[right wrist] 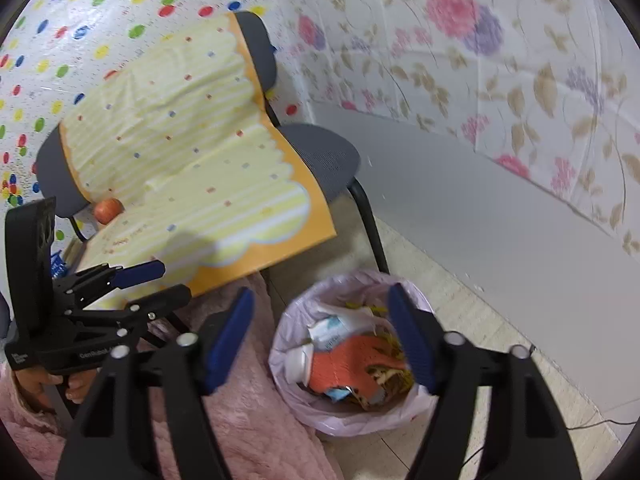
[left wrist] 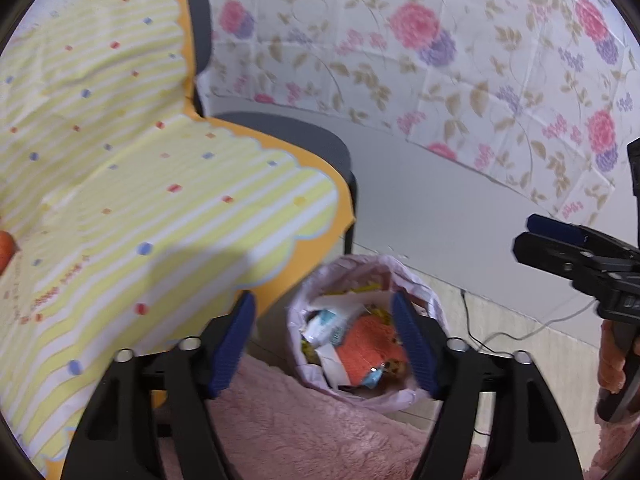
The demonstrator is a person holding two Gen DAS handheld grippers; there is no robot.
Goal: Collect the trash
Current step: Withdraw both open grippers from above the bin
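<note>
One lined trash bin (right wrist: 352, 420) stands upright, mouth upward; both hand-held grippers, left (left wrist: 324, 344) and right (right wrist: 320, 340), gape wide, holding nothing.

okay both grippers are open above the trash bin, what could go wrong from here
1. The trash bin looks nearly full: the orange wrapper and white bottle sit high, so more trash might spill onto the floor.
2. The thin pink liner could snag on the right gripper if it dips in.
3. The left gripper and right gripper are close together and might bump.
</note>
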